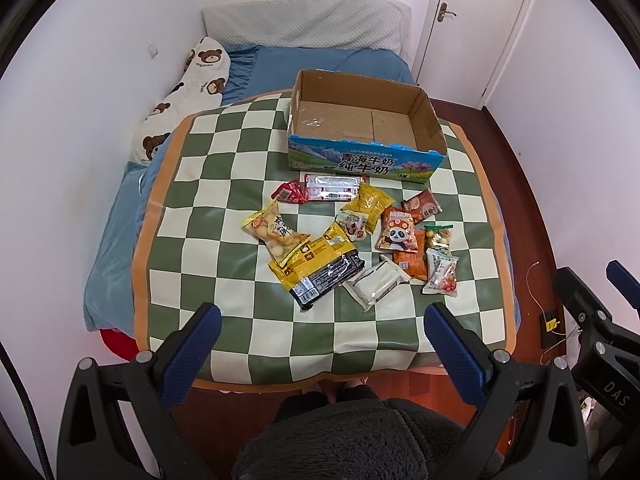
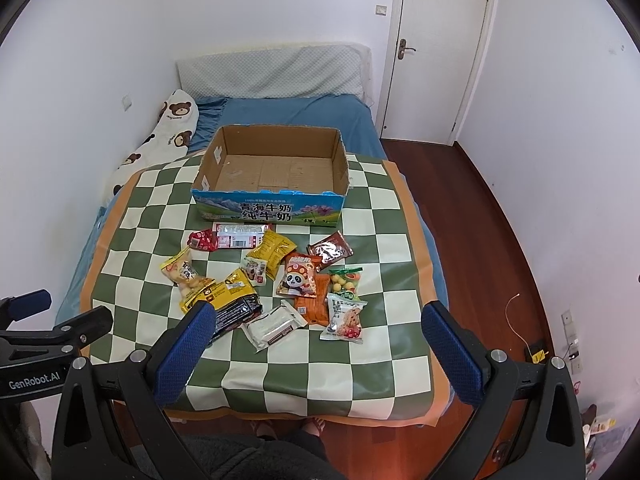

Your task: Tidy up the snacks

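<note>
On the green-and-cream checked cloth (image 1: pixel 224 216), a loose cluster of crinkly foil and plastic snack packets (image 1: pixel 352 236) lies just in front of the empty open-topped cardboard milk carton box with a blue printed front (image 1: pixel 362 128). Both grippers hang above the near edge, well apart from the packets: the left gripper (image 1: pixel 322 334) and the right gripper (image 2: pixel 318 330) each have their blue-padded fingers spread wide, holding nothing. The first pick probably suits an outlying packet, such as the white pouch with red berries (image 2: pixel 345 320). Pinching a sealed edge rather than the puffy middle should stop it slipping. Overlapping packets may drag neighbours, so lift straight up before carrying over the box wall.
</note>
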